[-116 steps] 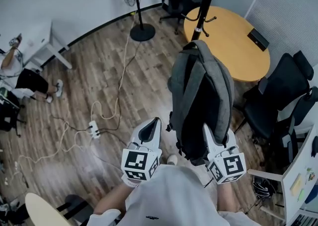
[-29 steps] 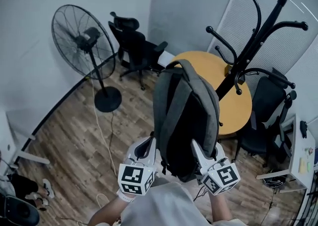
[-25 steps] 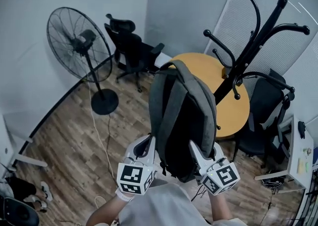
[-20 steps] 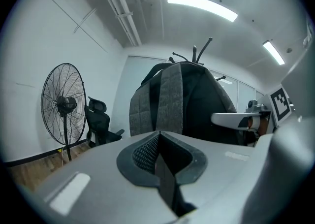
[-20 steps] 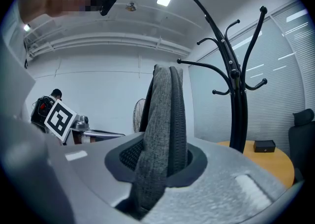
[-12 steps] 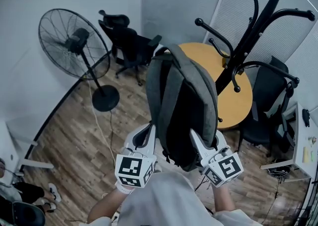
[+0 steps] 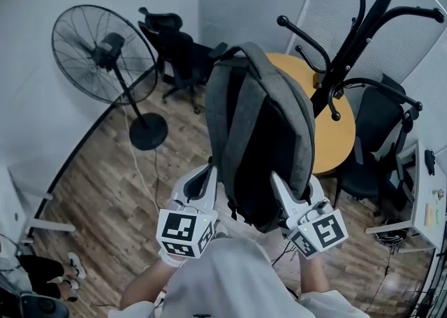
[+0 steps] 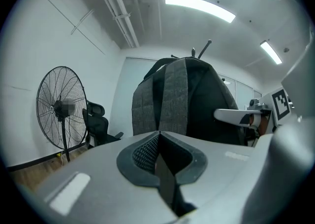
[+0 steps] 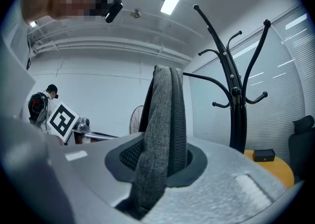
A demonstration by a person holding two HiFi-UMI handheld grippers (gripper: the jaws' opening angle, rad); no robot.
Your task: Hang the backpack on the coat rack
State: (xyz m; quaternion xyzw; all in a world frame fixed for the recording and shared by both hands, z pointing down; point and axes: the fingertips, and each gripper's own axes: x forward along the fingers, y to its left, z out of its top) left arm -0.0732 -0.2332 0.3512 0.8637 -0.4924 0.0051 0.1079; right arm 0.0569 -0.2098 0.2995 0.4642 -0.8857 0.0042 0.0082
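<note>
I'm holding the backpack (image 7: 262, 135) up in the air just beside the coat rack (image 7: 347, 54), not hooked yet. Right gripper (image 9: 156, 166) pinches its grey strap (image 9: 162, 114); left gripper (image 8: 160, 154) pressed together, nothing in it. Bag looks soft, saggy, probably weighty; strap grip should hold, hook it by the top

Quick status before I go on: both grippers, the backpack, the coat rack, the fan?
backpack: held up in the air, not yet on a hook.
right gripper: shut on the backpack's grey strap.
left gripper: jaws together, nothing seen between them.
coat rack: upright, visible hooks bare.
fan: upright; running or not, cannot tell.
</note>
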